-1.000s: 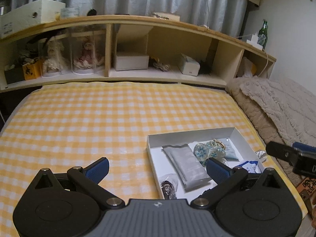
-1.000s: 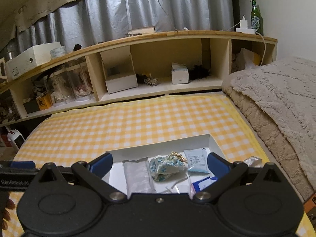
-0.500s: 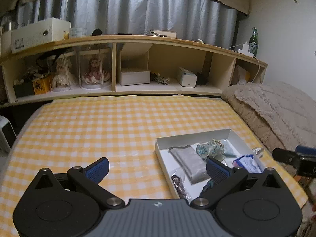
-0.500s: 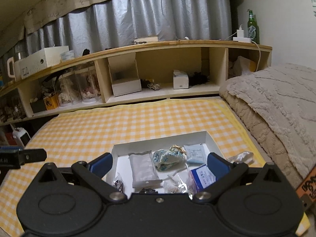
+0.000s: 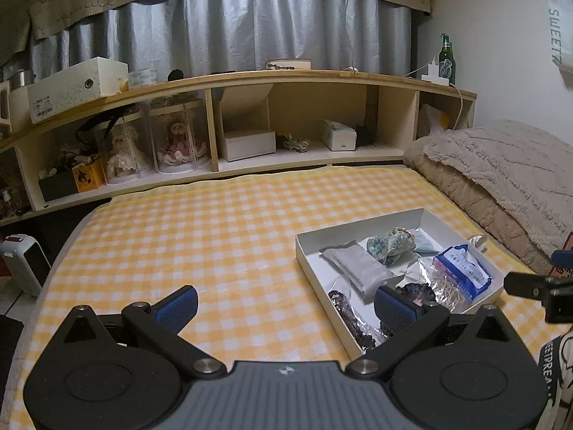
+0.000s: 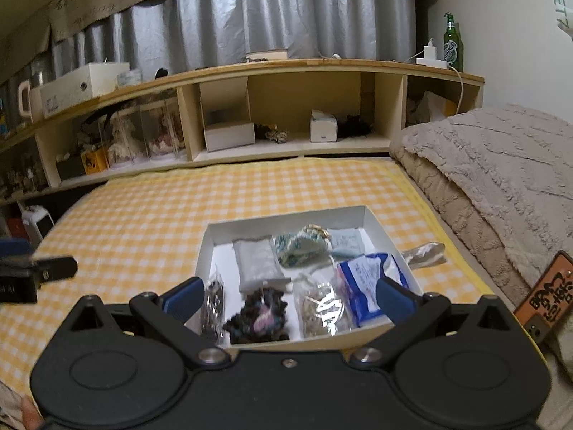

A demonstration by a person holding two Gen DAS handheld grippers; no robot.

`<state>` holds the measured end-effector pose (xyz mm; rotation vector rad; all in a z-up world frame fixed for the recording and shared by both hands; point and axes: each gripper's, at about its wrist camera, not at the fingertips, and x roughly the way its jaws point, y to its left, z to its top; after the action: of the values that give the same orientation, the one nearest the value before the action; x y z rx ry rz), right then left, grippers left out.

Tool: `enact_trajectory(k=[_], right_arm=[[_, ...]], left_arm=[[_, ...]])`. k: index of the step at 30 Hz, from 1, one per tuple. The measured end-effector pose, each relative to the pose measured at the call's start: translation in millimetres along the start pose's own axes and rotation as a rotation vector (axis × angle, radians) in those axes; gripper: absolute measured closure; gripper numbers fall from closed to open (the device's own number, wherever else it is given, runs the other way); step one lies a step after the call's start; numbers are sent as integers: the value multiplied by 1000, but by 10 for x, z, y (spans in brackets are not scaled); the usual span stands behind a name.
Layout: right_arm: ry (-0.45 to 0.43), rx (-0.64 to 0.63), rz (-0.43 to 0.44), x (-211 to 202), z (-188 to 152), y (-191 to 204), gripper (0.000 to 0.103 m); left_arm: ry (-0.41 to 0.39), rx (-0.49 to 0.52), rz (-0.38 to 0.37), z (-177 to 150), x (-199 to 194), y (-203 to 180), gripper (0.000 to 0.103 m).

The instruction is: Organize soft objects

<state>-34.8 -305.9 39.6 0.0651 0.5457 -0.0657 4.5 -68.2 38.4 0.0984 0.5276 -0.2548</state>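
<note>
A white shallow box lies on the yellow checked bed cover. In it are a grey pouch, a blue-green floral cloth bundle, a blue and white packet, a dark fuzzy item and clear bags. My left gripper is open and empty, above the cover left of the box. My right gripper is open and empty, over the box's near end.
A clear wrapper lies on the cover right of the box. A folded beige blanket fills the right side. A wooden shelf unit with boxes and dolls runs along the back. A white heater stands at the left.
Both grippers have pulled back and risen, so the box looks smaller and its near contents have come into view. Both stay open and empty.
</note>
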Motion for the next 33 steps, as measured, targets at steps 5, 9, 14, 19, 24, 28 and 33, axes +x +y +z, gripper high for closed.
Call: enact_trajectory(k=[5, 9, 14, 19, 24, 28, 33], right_arm=[[0, -25, -6, -32, -118, 68, 0], [-29, -40, -33, -70, -172, 115, 0], [-32, -43, -52, -55, -228, 115, 0], [-34, -58, -59, -41, -267, 157, 0], [-39, -58, -65, -44, -272, 167, 0], [-38, -50, -67, -45, -287, 164, 0], [-37, -54, -68, -44, -300, 175, 0]], left_arm=[[5, 15, 10, -106, -20, -11, 0], [11, 25, 22, -195, -11, -22, 0], [2, -2, 25, -258, -1, 8, 0], [9, -19, 31, -293, 25, 38, 0], [11, -16, 29, -312, 18, 24, 0], [11, -13, 24, -316, 12, 23, 0], [12, -14, 24, -320, 11, 21, 0]])
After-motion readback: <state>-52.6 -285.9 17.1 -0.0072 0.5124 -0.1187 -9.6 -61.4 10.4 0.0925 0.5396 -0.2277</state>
